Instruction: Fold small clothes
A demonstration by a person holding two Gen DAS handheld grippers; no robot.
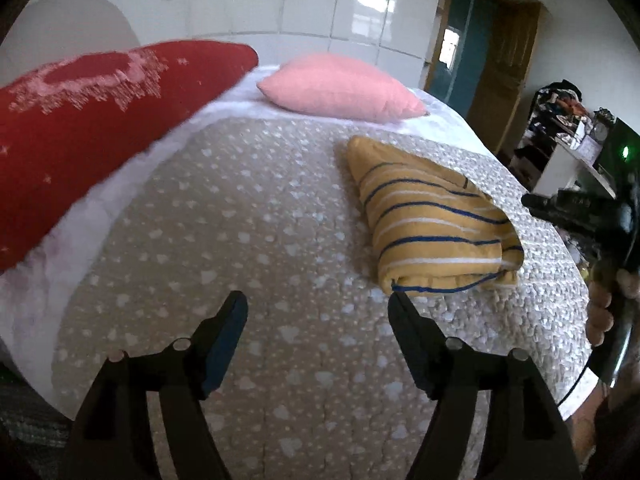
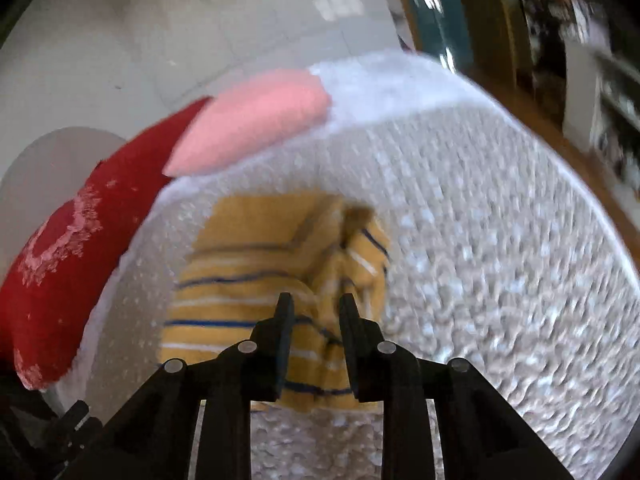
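A: In the left wrist view we are holding the left tongs (image 1: 318,304) spread wide over the bed (image 1: 248,248), with nothing between the fingers (image 1: 230,320). Only the quilt with its pale heart print is showing in the gap.

B: And the yellow striped garment (image 1: 432,224) is lying folded into a thick bundle on the quilt, ahead of the tongs and off to the right. The right finger's tip is sitting just beside its near edge in the picture; we cannot tell whether it is touching.

A: Farther back, a red pillow (image 1: 96,120) is leaning at the left and a pink pillow (image 1: 340,90) is resting near the head of the bed. At the right edge we are seeing the right tongs (image 1: 536,202) from the side, with a hand (image 1: 600,312) gripping the handle below.

B: In the right wrist view, which is blurring, we are keeping the right tongs (image 2: 316,302) narrowly parted right above the yellow striped garment (image 2: 256,280). The fabric is showing between and behind the fingers (image 2: 285,320), yet the pads are not pressing on it as far as we can tell.

A: The red pillow (image 2: 60,264) and pink pillow (image 2: 256,120) are lying beyond, up and to the left.
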